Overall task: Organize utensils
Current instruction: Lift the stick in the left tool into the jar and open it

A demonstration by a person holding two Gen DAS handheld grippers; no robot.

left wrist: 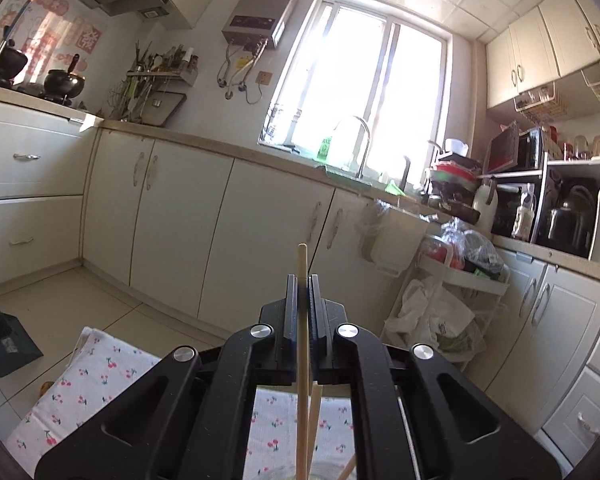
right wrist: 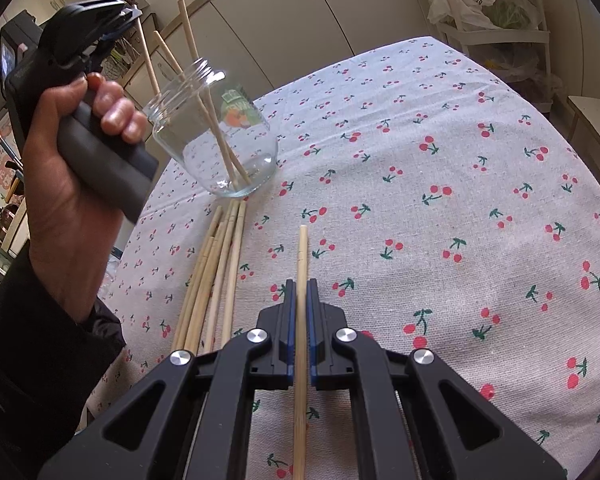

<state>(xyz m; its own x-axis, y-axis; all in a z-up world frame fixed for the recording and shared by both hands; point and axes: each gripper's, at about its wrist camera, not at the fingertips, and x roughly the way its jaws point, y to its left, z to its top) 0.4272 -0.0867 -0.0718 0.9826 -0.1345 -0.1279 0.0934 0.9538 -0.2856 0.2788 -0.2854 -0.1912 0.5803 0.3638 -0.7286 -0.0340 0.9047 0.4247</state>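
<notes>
1. Left wrist view: left gripper [left wrist: 303, 280] clamped narrow on one chopstick [left wrist: 302, 320], tip poking past the fingers toward the cupboards [left wrist: 180, 216] under the window [left wrist: 364, 76].
2. Same view: more chopsticks [left wrist: 315, 408] just below the gripper, standing up from the blurred jar rim [left wrist: 328, 474] at the bottom edge, over the cherry-print cloth [left wrist: 100, 376].
3. Right wrist view: right gripper [right wrist: 300, 284] pinched narrow on a single chopstick [right wrist: 301, 320], held above the cloth [right wrist: 420, 200], well in front of the jar.
4. Same view: glass jar [right wrist: 220, 136] upright on the cloth, three chopsticks [right wrist: 216, 132] leaning inside, ends resting at its base.
5. Same view: loose bundle of chopsticks [right wrist: 216, 272] flat on the cloth, tips touching or just short of the jar base; cannot tell which.
6. Same view: left hand [right wrist: 72, 184] around the handle of the left gripper [right wrist: 134, 14], raised just beside the jar mouth, gripping the top of one chopstick there.
</notes>
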